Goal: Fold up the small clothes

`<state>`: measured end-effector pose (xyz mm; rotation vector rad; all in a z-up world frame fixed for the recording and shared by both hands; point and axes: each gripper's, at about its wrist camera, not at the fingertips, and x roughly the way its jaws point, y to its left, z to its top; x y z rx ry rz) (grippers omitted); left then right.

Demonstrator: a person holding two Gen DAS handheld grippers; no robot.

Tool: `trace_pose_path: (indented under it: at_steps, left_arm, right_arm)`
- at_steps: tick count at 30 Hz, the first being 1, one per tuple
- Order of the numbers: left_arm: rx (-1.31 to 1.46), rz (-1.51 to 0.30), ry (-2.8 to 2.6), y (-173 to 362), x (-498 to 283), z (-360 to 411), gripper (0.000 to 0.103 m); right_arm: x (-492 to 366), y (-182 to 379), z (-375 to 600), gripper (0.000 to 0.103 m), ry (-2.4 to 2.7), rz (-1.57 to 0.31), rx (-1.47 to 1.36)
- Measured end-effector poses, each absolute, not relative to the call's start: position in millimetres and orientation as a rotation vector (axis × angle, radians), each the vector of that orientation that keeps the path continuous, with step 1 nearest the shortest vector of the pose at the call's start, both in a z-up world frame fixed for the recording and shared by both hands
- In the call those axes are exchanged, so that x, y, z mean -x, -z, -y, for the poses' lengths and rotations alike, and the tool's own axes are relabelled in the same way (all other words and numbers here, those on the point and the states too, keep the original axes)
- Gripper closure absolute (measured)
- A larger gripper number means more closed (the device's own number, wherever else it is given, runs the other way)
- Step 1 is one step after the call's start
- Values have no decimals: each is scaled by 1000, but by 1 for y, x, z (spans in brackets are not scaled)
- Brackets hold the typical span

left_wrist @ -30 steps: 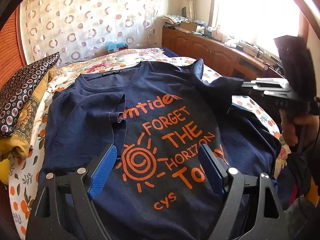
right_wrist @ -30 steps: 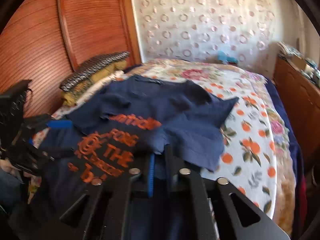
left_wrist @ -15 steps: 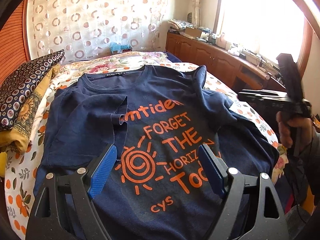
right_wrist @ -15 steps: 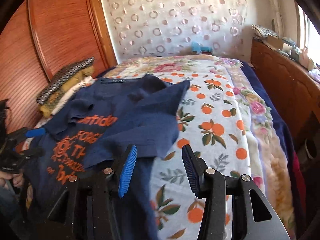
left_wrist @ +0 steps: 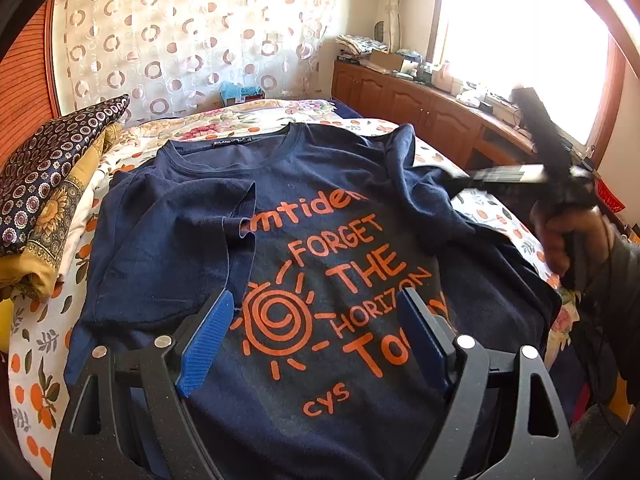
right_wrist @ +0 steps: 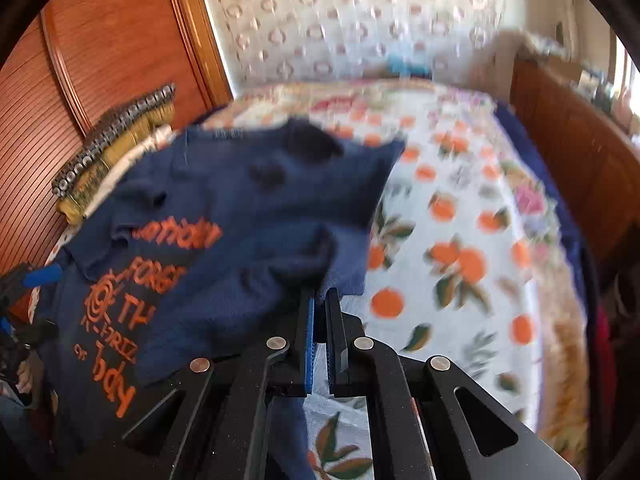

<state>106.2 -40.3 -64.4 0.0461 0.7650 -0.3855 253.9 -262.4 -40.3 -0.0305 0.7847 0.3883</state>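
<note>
T-shirt single on bed, two hand-held grippers, right pinching sleeve

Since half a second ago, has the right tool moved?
Yes. The right tool was open over the orange-print bedspread; it has shifted left toward the navy T-shirt and is shut on the shirt's edge.
</note>
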Motion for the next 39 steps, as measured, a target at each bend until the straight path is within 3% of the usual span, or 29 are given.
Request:
trace_pose_path:
  at_steps: [10,18,20,24,39]
  left_arm:
    - [-33,-752,363,63,-102,31,19]
    - [-1,-761,319,67,-98,7,19]
    - [5,-765,316,69,-97,4,19]
    - [8,-770,314,72,-98,0,19]
    - [28,-769,287,74,-100,-12,19]
  right_arm:
    - [-238,-46,228,99,-503,-604,114]
    - [-245,-48,152,99,-675,-643,215]
    - [-242,-42,146,93,-683,-657,236]
    - [-237,-38,159,47,-658,-650,233]
    - [-200,17,210,47,-464,-801,175]
